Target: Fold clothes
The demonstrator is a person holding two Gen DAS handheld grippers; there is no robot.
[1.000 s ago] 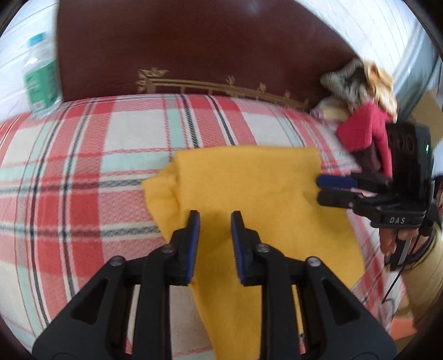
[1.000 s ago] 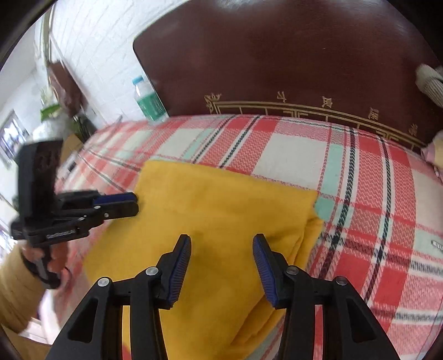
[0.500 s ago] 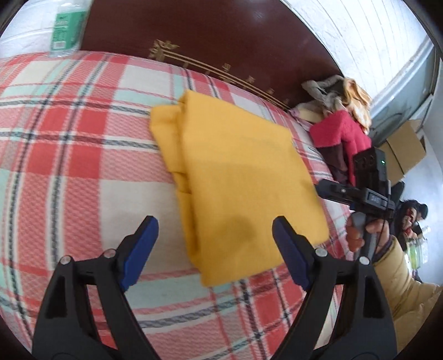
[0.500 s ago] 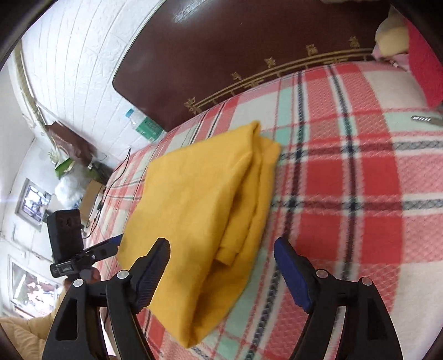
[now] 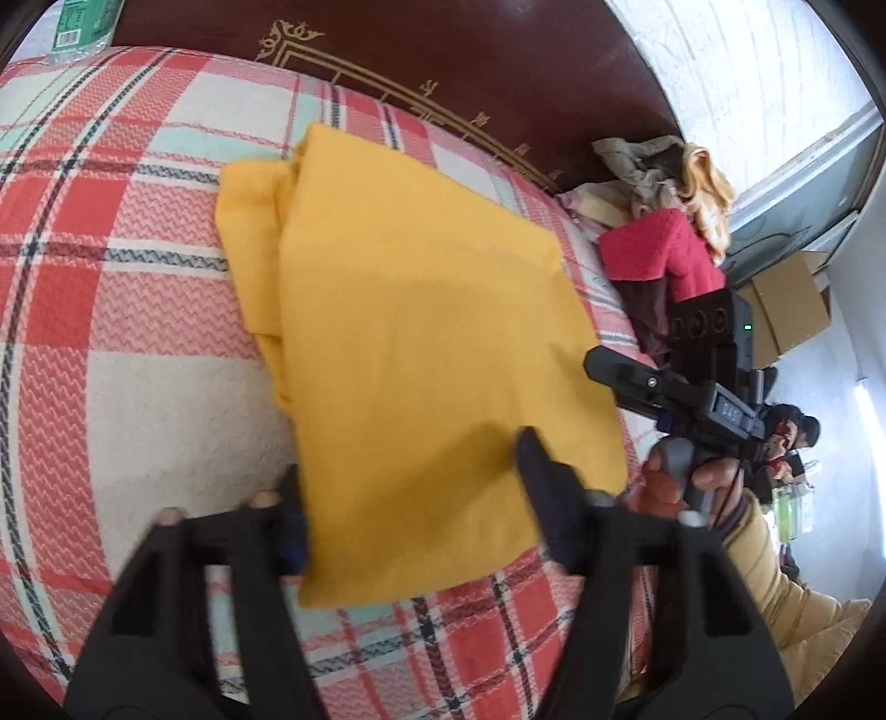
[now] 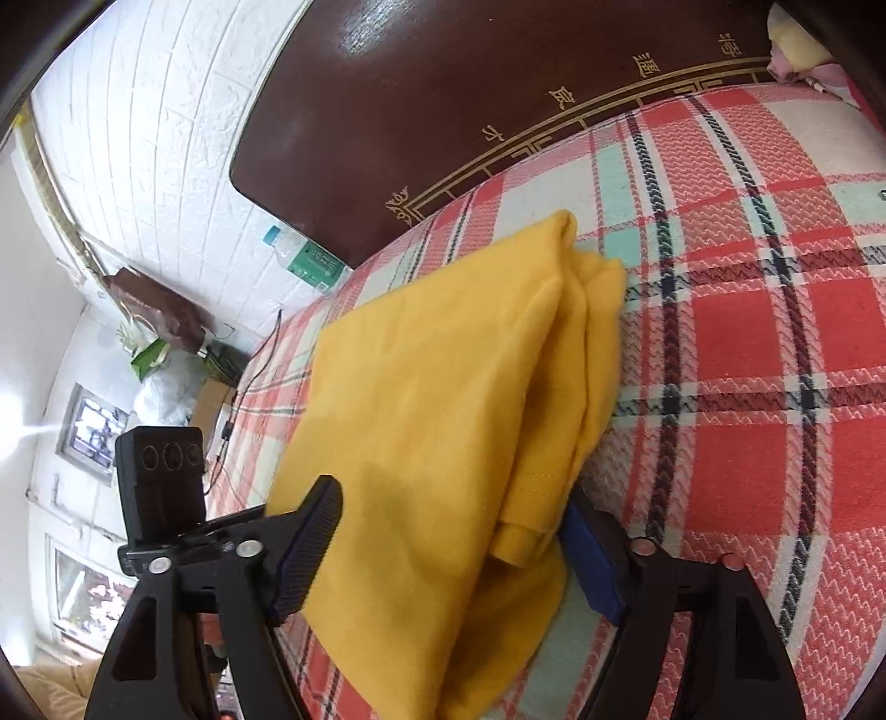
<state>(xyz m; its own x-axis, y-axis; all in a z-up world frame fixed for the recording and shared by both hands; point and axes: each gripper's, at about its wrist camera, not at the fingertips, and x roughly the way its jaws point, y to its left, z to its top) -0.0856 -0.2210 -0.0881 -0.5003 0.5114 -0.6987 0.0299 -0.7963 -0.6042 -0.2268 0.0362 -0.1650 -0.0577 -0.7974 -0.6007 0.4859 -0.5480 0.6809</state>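
Note:
A folded yellow garment (image 5: 421, 343) lies flat on the plaid bed cover (image 5: 111, 332). My left gripper (image 5: 415, 515) is open wide, and its two fingers straddle the garment's near end. In the right wrist view the same garment (image 6: 454, 399) shows its layered folded edge on the right. My right gripper (image 6: 451, 554) is also open wide, with the near corner of the garment between its fingers; the right finger (image 6: 592, 565) sits against the layered edge. From the left wrist view the right gripper (image 5: 601, 363) sits at the garment's right edge, held by a hand (image 5: 681, 476).
A dark wooden headboard (image 5: 443, 44) runs behind the bed. A heap of unfolded clothes (image 5: 664, 238) sits at the bed's far right, with a cardboard box (image 5: 786, 310) beyond. A plastic bottle (image 6: 304, 257) stands by the headboard's left end. A cable (image 6: 249, 382) trails over the bed's left side.
Both grippers opened from a narrow gap to a wide one, swung to opposite sides of the garment, and have come down so their fingers straddle its near ends. The garment has not moved.

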